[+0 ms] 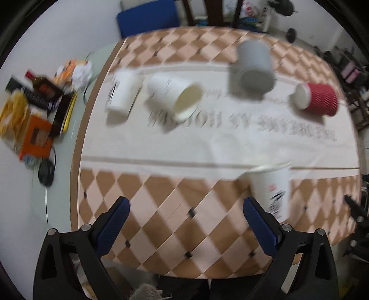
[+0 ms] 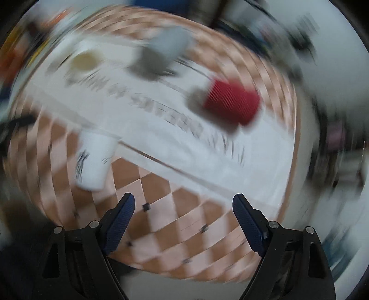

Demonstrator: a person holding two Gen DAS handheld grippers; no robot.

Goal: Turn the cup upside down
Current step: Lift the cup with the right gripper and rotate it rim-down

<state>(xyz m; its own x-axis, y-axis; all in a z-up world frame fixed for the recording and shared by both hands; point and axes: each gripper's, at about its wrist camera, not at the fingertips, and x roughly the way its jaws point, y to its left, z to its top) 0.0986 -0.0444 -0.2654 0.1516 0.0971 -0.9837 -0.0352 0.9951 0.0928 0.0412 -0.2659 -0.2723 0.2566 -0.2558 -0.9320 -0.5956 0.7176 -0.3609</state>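
Several cups are on a checkered tablecloth [image 1: 161, 214]. A white printed paper cup [image 1: 272, 189] stands mouth up near the front right; it also shows in the blurred right wrist view [image 2: 94, 159]. A white cup [image 1: 175, 94], a grey cup [image 1: 253, 67] and a red ribbed cup [image 1: 316, 99] lie on their sides on a white runner [image 1: 253, 143]. Another white cup [image 1: 121, 92] stands mouth down at the left. My left gripper [image 1: 186, 203] is open and empty above the front of the table. My right gripper [image 2: 184, 200] is open and empty; the red cup [image 2: 233, 101] and grey cup [image 2: 168, 46] lie beyond it.
Clutter of packets, a bottle and an orange box [image 1: 34, 136] lies on the surface left of the table. A blue chair [image 1: 147, 20] stands at the far side. Dark equipment [image 1: 350, 67] is at the right.
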